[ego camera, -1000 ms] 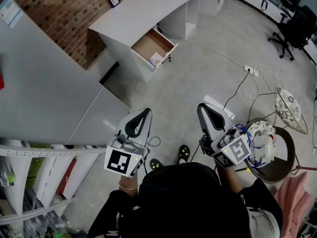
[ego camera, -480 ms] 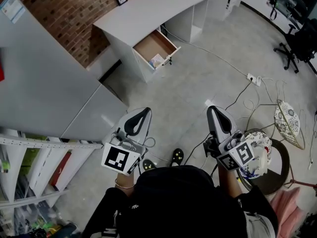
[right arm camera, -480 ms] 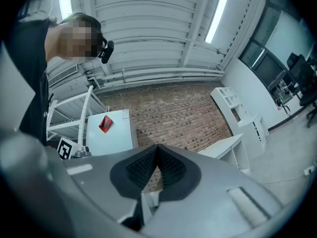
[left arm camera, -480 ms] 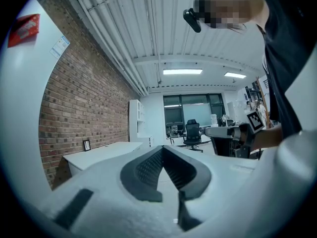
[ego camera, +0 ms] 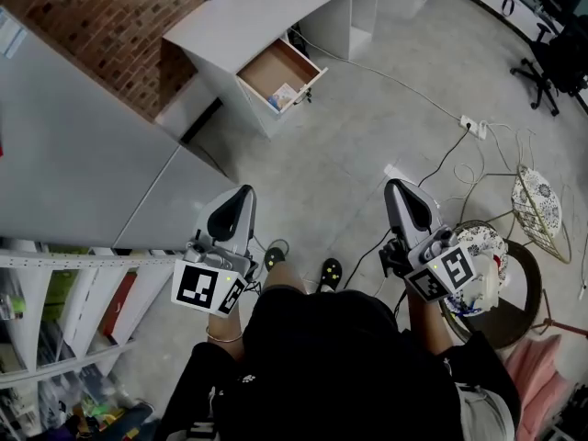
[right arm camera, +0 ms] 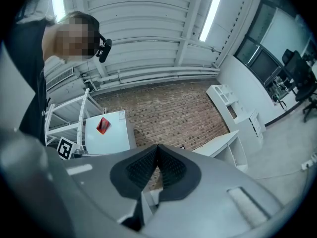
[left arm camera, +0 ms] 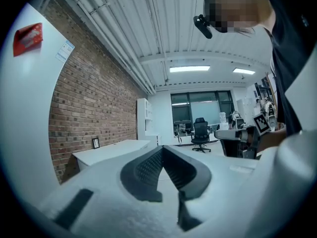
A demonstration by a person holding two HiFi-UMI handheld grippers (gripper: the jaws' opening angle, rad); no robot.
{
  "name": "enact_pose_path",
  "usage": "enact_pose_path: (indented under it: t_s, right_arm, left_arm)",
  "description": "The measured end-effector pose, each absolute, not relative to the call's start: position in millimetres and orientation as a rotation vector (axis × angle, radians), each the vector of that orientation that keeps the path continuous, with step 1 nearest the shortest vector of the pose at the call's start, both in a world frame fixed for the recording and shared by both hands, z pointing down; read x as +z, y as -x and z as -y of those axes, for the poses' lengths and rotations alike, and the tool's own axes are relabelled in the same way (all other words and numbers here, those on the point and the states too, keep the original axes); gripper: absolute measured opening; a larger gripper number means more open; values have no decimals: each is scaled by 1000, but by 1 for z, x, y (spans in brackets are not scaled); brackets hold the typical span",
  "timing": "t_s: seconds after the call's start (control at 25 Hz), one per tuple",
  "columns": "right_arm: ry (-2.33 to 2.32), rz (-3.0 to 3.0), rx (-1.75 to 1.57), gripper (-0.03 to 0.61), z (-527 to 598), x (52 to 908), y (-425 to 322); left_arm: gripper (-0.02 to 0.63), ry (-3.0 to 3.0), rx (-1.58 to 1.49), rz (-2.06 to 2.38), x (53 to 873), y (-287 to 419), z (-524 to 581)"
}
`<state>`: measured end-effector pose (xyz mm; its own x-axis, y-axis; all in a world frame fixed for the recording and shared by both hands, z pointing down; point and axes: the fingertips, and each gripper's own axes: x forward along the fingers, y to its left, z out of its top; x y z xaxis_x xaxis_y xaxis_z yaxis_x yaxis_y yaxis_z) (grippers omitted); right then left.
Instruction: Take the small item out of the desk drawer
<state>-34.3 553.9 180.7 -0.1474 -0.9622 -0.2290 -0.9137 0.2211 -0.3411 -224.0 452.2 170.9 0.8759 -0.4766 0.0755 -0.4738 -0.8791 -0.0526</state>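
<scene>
In the head view a white desk (ego camera: 266, 7) stands against the brick wall far ahead, with its wooden drawer (ego camera: 278, 73) pulled open. A small light item (ego camera: 282, 96) lies in the drawer's front corner. My left gripper (ego camera: 235, 205) and right gripper (ego camera: 401, 196) are held low in front of me, a long way short of the desk. Both are shut with nothing between the jaws. In the left gripper view the jaws (left arm camera: 162, 153) meet in front of the desk (left arm camera: 111, 150). The right gripper (right arm camera: 157, 155) points up toward the brick wall.
A grey cabinet (ego camera: 83, 145) and metal shelving (ego camera: 64, 310) stand at my left. Cables and a power strip (ego camera: 470, 129) lie on the floor at the right, beside a round stool (ego camera: 514, 283) with patterned plates. An office chair (ego camera: 556, 58) stands at far right.
The view has shifted, and the desk now sits higher and further left in the head view. Both grippers have drifted a little, the right one forward and slightly lower. Both jaws stay shut.
</scene>
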Motion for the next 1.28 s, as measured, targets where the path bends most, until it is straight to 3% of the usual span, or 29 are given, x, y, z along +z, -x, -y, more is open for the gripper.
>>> enact_pose_path:
  t_s: [0.4, 1.28]
  right_arm:
    - [1738, -2118, -164, 8, -537, 182, 27]
    - [1926, -2061, -153, 6, -421, 188, -36]
  left_arm:
    - [2, 2991, -98, -791, 171, 221, -427]
    - [2, 3040, -120, -614, 198, 140, -273]
